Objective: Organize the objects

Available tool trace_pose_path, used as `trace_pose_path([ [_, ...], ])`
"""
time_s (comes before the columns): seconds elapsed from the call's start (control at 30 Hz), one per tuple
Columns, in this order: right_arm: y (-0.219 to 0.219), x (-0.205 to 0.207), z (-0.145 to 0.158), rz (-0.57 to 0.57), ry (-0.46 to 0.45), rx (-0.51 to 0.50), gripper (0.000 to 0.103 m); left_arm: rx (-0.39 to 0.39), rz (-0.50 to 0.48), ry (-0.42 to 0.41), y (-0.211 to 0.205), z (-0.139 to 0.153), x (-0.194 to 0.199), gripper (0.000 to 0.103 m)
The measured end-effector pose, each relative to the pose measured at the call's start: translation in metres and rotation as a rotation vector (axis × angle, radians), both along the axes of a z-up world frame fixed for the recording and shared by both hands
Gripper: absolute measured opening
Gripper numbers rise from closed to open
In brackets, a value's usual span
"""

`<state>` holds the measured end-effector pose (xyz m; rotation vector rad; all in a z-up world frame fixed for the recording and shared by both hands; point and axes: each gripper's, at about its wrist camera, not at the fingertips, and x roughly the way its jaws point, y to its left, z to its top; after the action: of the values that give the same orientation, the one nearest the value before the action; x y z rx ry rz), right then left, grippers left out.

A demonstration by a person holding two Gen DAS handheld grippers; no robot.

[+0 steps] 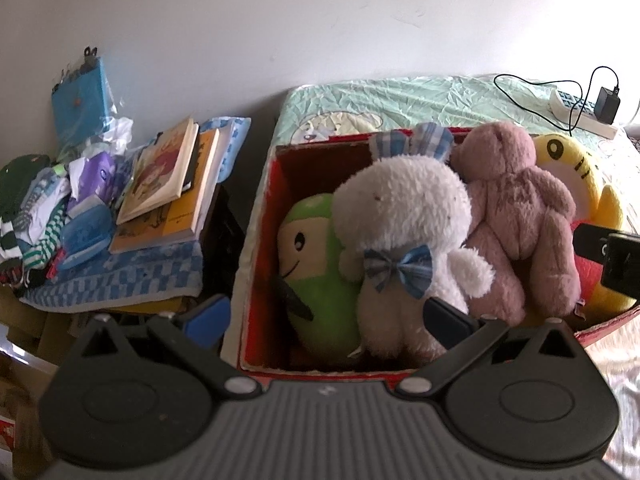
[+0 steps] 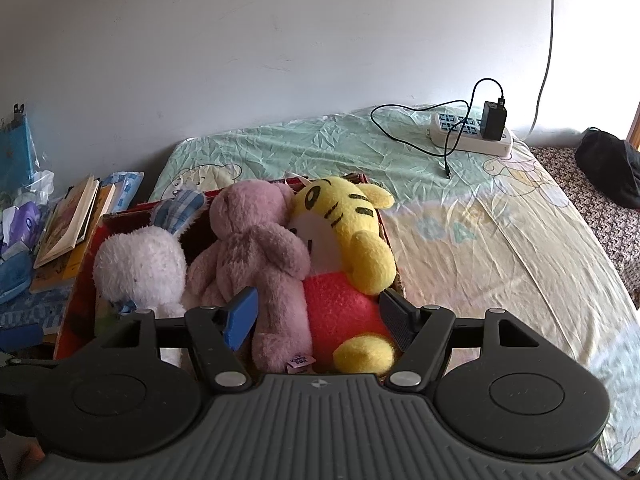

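A red open-topped cardboard box [image 1: 262, 216] sits on a bed covered with a pale green cartoon-print sheet [image 2: 460, 216], and it serves as the landmark for everything else. Inside the box, four soft toys are packed side by side: a green plush toy with a smiling cream face [image 1: 316, 264] against the box's left wall, a fluffy white plush rabbit with blue checked ears and a blue bow tie [image 1: 404, 216] next to it, a dusty pink plush teddy bear [image 1: 520, 208] to the rabbit's right, and a yellow plush tiger with black stripes and a red body [image 2: 348, 232] at the box's right end, partly spilling over the rim. The left claw [image 1: 326, 318] hovers over the near edge of the box with its blue-padded fingers spread wide and nothing between them. The right claw [image 2: 318, 314] is likewise wide open above the near side of the box, straddling the pink bear's leg and the tiger's red body; it seems not to be touching either, though the angle makes that hard to judge. To the left of the box, a stack of paperback books [image 1: 172, 184] lies on a blue-and-white checked cloth [image 1: 120, 280] beside a heap of mixed clothes and small packets [image 1: 48, 208]. Beyond the box, near the wall, a white power strip with a black charger plugged in [image 2: 472, 132] rests on the sheet.
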<state>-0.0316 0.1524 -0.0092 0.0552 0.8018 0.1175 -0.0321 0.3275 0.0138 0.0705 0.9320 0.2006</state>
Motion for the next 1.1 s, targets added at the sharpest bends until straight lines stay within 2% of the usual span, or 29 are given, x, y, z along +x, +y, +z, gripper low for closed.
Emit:
trace_pose_path([
  [1.1,0.0071,-0.0028,-0.0045,0.012,0.007,-0.010,0.070,-0.013,-0.017,-0.001,0.0015,-0.0022,0.0013,0.103],
])
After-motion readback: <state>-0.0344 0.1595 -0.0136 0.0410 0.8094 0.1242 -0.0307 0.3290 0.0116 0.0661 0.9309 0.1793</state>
